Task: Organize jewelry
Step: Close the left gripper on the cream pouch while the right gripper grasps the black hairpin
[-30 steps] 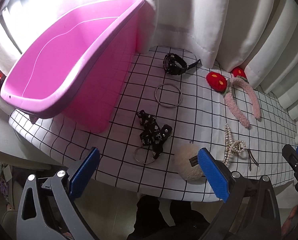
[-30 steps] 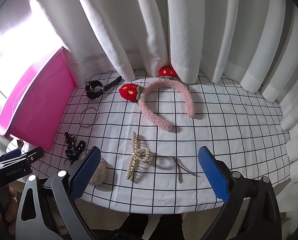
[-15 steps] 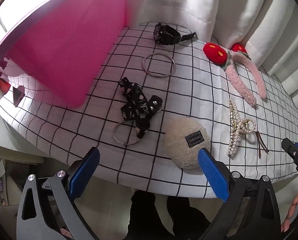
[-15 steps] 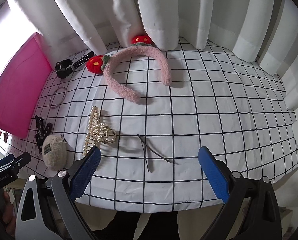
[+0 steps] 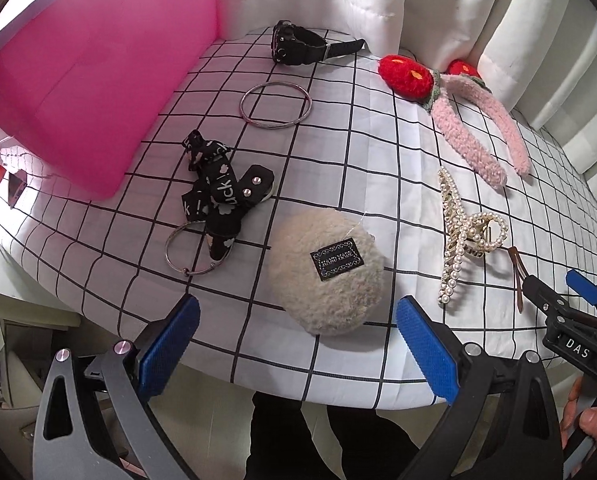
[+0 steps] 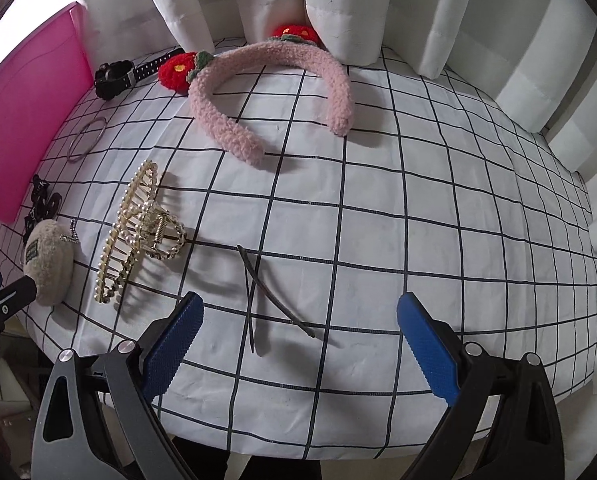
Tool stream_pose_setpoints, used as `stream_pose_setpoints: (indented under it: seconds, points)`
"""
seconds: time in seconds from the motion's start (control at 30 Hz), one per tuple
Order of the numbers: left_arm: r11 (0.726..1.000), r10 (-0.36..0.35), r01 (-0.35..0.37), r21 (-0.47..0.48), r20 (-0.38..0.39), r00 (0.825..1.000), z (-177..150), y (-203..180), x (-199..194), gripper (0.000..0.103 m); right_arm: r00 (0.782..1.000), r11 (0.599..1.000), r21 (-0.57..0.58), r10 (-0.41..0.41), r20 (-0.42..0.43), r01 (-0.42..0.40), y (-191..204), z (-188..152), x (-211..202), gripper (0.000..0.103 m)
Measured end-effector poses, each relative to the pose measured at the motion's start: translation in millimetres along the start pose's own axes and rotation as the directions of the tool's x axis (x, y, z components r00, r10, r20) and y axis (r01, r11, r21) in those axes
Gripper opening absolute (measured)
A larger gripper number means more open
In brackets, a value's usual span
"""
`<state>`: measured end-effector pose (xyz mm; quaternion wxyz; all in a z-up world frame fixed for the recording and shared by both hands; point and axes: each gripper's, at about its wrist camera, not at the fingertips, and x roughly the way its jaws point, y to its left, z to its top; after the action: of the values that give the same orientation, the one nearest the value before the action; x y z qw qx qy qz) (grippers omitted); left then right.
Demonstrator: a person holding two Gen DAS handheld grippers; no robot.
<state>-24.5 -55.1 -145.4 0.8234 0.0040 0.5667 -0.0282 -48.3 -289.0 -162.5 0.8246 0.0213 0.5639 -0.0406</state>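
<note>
I hold my left gripper point(image 5: 296, 346) spread wide just short of the fluffy pouch point(image 5: 326, 272), my right gripper point(image 6: 300, 340) likewise spread, the thin hairpin point(image 6: 266, 292) lying between its fingers.

desk point(image 6: 438, 208): white grid cloth | on it: pink bin point(image 5: 82, 80), watch point(image 5: 294, 44), bangle point(image 5: 276, 106), black strap point(image 5: 218, 196), fluffy pouch point(image 5: 326, 276), pearl claw clip point(image 6: 138, 228), pink headband point(image 6: 274, 76), hairpin point(image 6: 266, 288)
</note>
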Motion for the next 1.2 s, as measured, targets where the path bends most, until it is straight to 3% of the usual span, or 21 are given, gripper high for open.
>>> stream_pose_setpoints:
  seconds: [0.47, 0.67, 0.9, 1.2]
  points:
    - [0.997, 0.074, -0.074, -0.015, 0.012, 0.997, 3.4, -14.8, 28.1, 0.097, 1.000, 0.997, -0.079, -0.016, -0.008, 0.015, 3.9, 5.7, 24.2, 0.094]
    - [0.994, 0.105, -0.105, 0.004, 0.012, 0.994, 3.5, -19.0, 40.3, 0.097, 1.000, 0.998, -0.064, -0.011, -0.004, 0.011, 2.1, 9.4, 29.3, 0.094]
    - [0.996, 0.054, -0.054, -0.069, 0.011, 0.998, 3.0, -9.5, 49.1, 0.097, 0.999, 0.998, -0.067, 0.005, 0.033, -0.003, -4.4, 4.9, 30.7, 0.094]
    - [0.996, 0.055, -0.053, -0.066, 0.029, 0.998, 3.4, -13.4, 49.7, 0.095, 0.999, 0.994, -0.111, 0.001, 0.054, 0.005, 5.7, -7.3, 23.3, 0.093]
